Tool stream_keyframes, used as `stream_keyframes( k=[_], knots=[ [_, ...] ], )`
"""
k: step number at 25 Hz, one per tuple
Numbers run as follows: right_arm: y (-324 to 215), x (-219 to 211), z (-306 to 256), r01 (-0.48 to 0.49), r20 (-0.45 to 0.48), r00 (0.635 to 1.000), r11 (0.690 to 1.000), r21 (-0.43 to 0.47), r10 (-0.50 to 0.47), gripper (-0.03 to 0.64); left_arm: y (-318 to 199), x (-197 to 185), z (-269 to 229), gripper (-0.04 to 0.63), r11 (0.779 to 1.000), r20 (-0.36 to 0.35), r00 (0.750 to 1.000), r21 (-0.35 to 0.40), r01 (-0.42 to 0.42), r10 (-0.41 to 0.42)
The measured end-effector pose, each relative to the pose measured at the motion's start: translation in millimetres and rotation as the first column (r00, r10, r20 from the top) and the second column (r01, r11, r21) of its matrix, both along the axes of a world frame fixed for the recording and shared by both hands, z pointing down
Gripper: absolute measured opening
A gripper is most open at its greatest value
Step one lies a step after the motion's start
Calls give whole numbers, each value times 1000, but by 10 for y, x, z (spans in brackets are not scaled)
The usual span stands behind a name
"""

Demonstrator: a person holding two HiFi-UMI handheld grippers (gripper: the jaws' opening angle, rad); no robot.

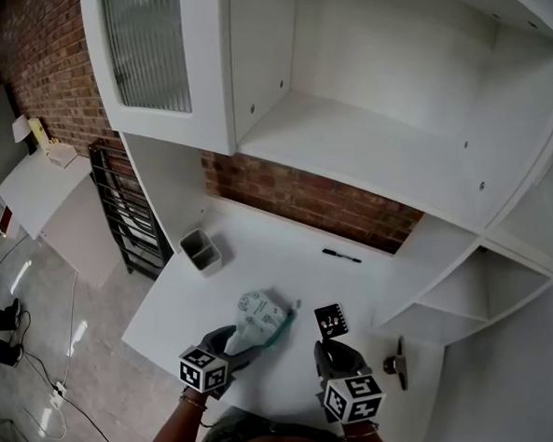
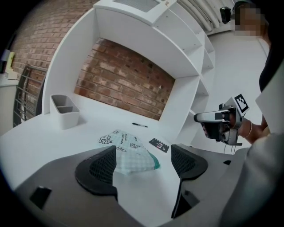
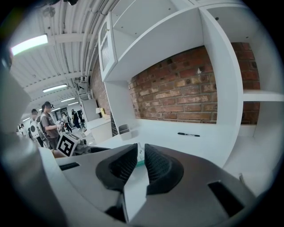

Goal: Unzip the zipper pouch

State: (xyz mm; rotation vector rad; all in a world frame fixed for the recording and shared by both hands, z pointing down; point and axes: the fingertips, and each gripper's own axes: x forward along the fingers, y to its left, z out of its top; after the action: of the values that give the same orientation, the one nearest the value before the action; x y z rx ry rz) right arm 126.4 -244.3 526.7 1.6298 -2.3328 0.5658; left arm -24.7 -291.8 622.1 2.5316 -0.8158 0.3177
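The zipper pouch [image 1: 261, 322], white with green check and a teal edge, lies on the white desk [image 1: 255, 270] near its front edge. My left gripper [image 1: 235, 339] is at the pouch's near end with its jaws open. In the left gripper view the pouch [image 2: 131, 153] lies between the jaws, close against the left pad [image 2: 103, 166] and well apart from the right one. My right gripper [image 1: 329, 351] hovers to the pouch's right, shut with nothing in it. In the right gripper view a sliver of the pouch [image 3: 140, 156] shows past the jaws.
A grey desk organiser [image 1: 200, 250] stands at the back left of the desk. A black marker [image 1: 342, 256] lies near the brick wall. A small black card [image 1: 331, 319] sits just right of the pouch. Shelves rise on both sides and overhead.
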Motion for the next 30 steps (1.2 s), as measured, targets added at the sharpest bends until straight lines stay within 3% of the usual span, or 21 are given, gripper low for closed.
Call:
stream_keyframes(
  k=[5,10,17,26,30],
  knots=[
    [-2,-80,-35,9,-1,1000,1000,16,-9,46,99,-242,-178,365,997,-20,998,34,65,-65],
    [6,-171,-40,22,2,1000,999,26,-22,38,212,-382,-345,359,994,-17,997,80,80,-79],
    [-12,-250,-37,27,-2,1000,999,35,-27,12,213,-531,-622,217,977,-93,982,126,174,-163],
    [-91,-322,-11,39,-18,999,999,36,-39,3,255,-580,-829,37,962,-107,977,187,200,-183],
    [-102,-348,-9,46,-28,999,998,38,-45,2,253,-602,-858,5,961,-128,975,185,203,-181]
  ],
)
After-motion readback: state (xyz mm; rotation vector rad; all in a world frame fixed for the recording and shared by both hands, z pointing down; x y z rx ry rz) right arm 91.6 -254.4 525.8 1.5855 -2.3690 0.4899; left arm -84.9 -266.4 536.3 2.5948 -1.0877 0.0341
